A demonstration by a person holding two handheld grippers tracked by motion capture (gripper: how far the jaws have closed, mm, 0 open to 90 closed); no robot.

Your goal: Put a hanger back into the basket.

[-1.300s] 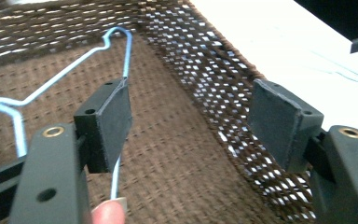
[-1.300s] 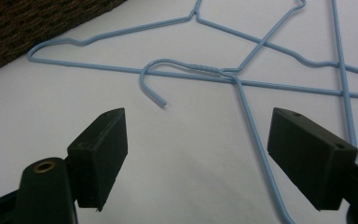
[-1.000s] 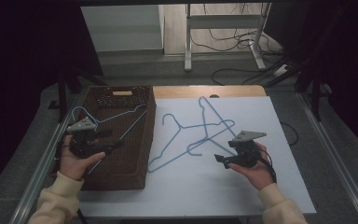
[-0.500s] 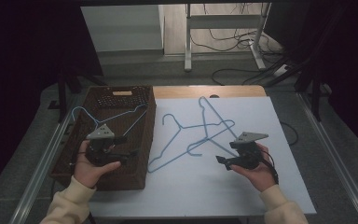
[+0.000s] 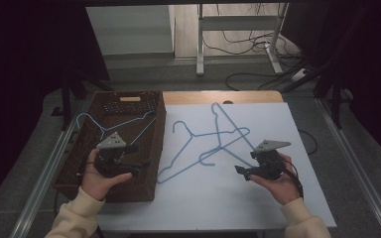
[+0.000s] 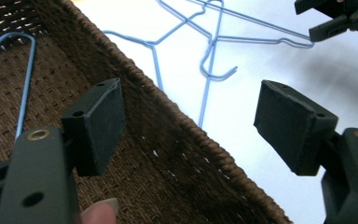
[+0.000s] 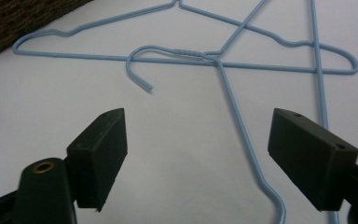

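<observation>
We see two thin light-blue wire hangers (image 5: 213,141) lying flat and crossed over each other on the white table (image 5: 278,208), hooks overlapping near its centre. At nine o'clock from them a third light-blue wire hanger (image 5: 104,124) lies inside the brown woven basket (image 5: 69,171).

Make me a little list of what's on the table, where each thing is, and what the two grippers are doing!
table: white top
basket: brown woven, at the table's left
hanger in basket: one blue wire hanger
hangers on table: two blue wire hangers, crossed over each other
left hand-held gripper: open, above the basket, holding nothing
right hand-held gripper: open, above the table beside the crossed hangers, holding nothing
</observation>
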